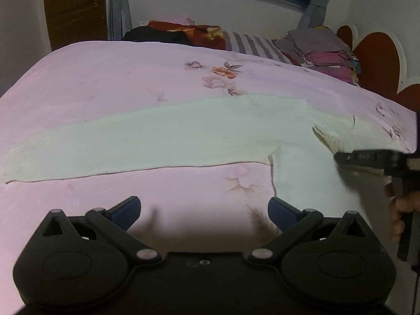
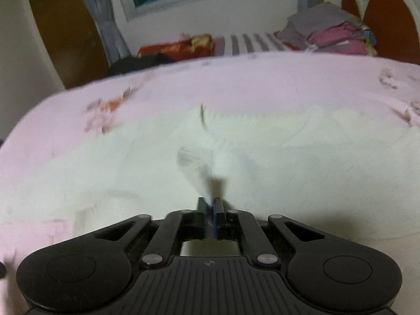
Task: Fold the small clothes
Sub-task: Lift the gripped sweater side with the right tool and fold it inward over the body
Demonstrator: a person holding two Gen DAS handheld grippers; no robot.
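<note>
A pale cream-white garment [image 1: 168, 136] lies spread flat across the pink floral bedsheet [image 1: 92, 84]. My left gripper [image 1: 204, 211] is open and empty, low over the sheet just in front of the garment's near hem. My right gripper [image 2: 211, 204] is shut on a pinched fold of the white garment [image 2: 210, 168] and lifts it a little. In the left wrist view the right gripper [image 1: 338, 155] comes in from the right edge, holding the raised cloth corner [image 1: 330, 137]. The right wrist view is blurred.
A stack of folded purple and grey clothes [image 1: 325, 52] sits at the far right by the red and white headboard [image 1: 378, 57]. A dark garment [image 1: 157, 36] and red patterned bedding [image 1: 199, 32] lie at the far edge. Window and curtains stand behind.
</note>
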